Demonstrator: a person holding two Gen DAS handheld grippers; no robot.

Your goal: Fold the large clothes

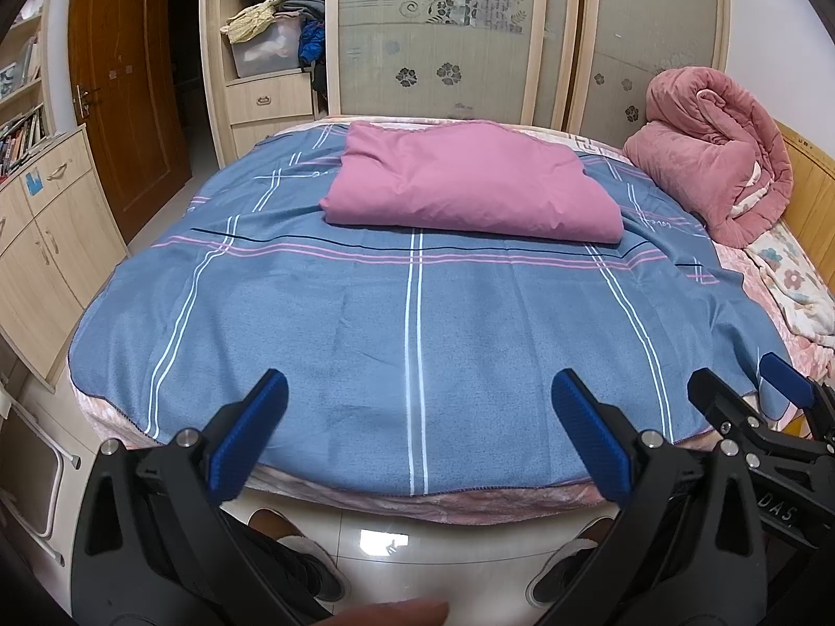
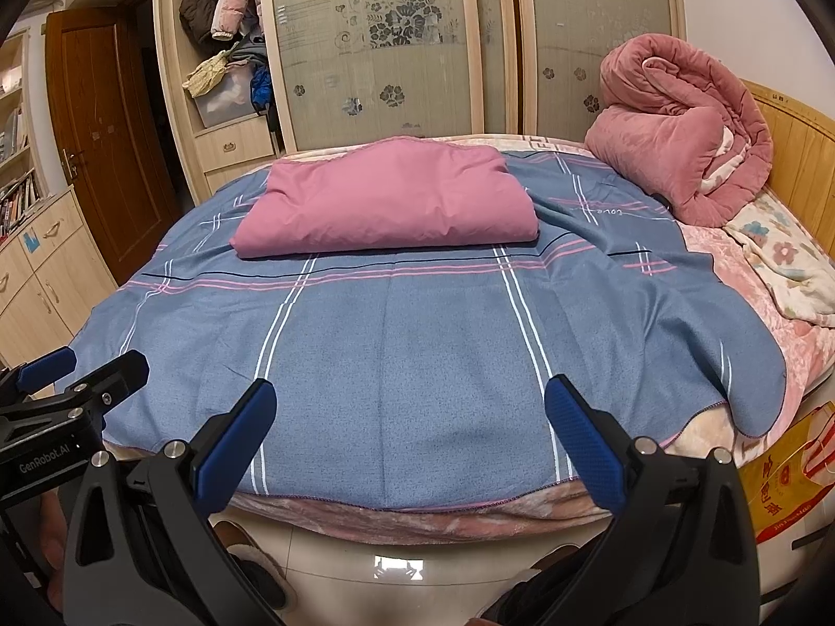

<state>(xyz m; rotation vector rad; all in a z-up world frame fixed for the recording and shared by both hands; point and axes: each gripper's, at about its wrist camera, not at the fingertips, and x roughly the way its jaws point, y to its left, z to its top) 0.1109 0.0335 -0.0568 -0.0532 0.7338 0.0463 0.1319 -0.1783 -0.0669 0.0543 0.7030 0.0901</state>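
I hold both tongs, left [image 1: 417,438] and right [image 2: 409,443], wide and empty at the bed edge: the pink bundle [image 1: 469,182] lies folded on the flat blue sheet [image 1: 365,323], fitting either stage.

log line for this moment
stage: pre-grasp | left gripper: open, empty | right gripper: open, empty | blue plaid sheet: spread flat on bed | folded pink cloth: on sheet

A rolled pink quilt [image 2: 683,135] sits at the upper right of the frame beside a wooden headboard [image 2: 798,151], a frosted-glass wardrobe [image 2: 386,47] stands behind, and a brown door [image 2: 104,125] is at left.
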